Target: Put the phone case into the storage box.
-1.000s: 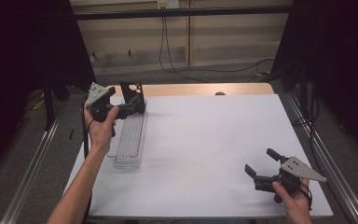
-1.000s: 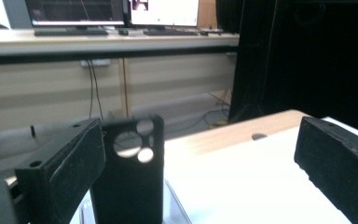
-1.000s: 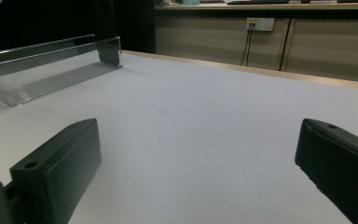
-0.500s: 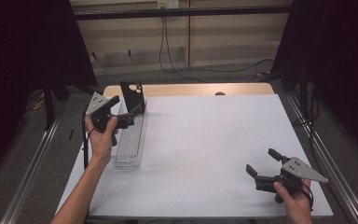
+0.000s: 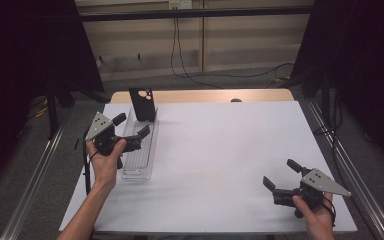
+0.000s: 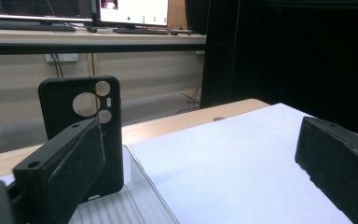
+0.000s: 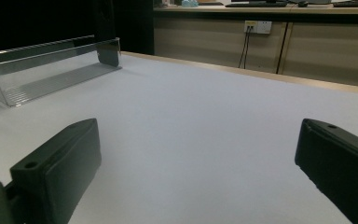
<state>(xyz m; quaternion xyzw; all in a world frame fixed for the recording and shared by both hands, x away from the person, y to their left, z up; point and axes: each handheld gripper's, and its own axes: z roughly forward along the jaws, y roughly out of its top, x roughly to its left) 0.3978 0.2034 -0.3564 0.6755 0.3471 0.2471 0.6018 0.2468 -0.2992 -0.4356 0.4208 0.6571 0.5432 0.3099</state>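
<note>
Matte black phone case (image 5: 143, 104) upright in ribbed clear tray (image 5: 139, 155); left gripper (image 5: 130, 131) and right gripper (image 5: 281, 177) jaws wide, empty.

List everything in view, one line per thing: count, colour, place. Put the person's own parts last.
phone case: one, black, standing upright at the far end of the tray.
tray: one, clear plastic, long and narrow, on the left part of the table.
table: one, white top with a wooden far edge.
monitors: two, lit, on a desk behind the table in the left gripper view.
wall socket: one, white, on the far wall.
left tool: one, black, open, over the tray.
right tool: one, black, open, near the table's right front corner.
</note>
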